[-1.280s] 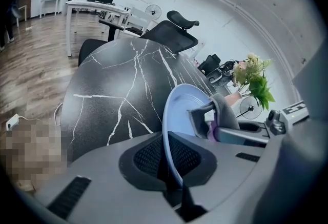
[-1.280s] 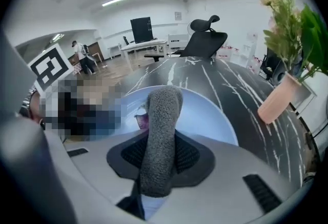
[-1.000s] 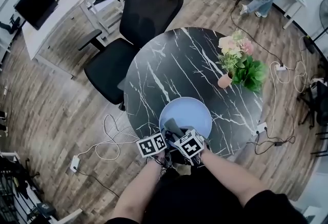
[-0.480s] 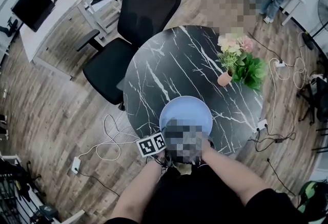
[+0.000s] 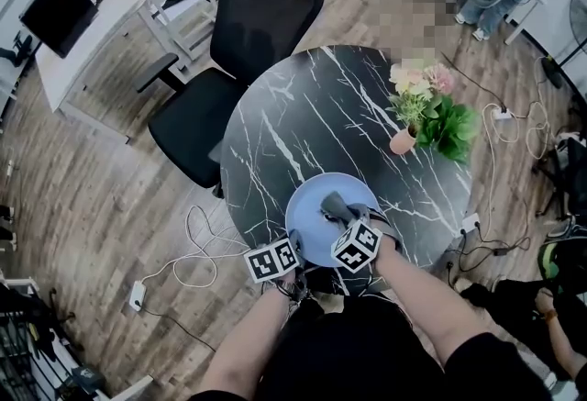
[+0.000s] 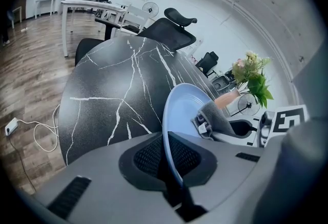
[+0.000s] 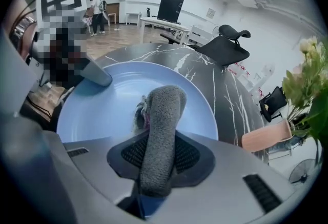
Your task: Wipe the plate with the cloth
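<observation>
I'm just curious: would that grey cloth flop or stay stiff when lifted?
Probably floppy: the cloth bunches into a thick fold where the right gripper pinches it. Its fuzzy pile likely resists slipping.

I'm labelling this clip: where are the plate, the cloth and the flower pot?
plate (image 5: 307,206): head view, bare blue surface at its left.
cloth (image 7: 163,115): right gripper view, middle of the grey roll.
flower pot (image 5: 401,144): head view, side of the pink pot.

My left gripper (image 6: 168,162) pinches the rim of the pale blue round plate (image 6: 182,109). My right gripper (image 7: 159,160), angled steeply down, clamps the folded grey cloth (image 7: 163,115).
</observation>
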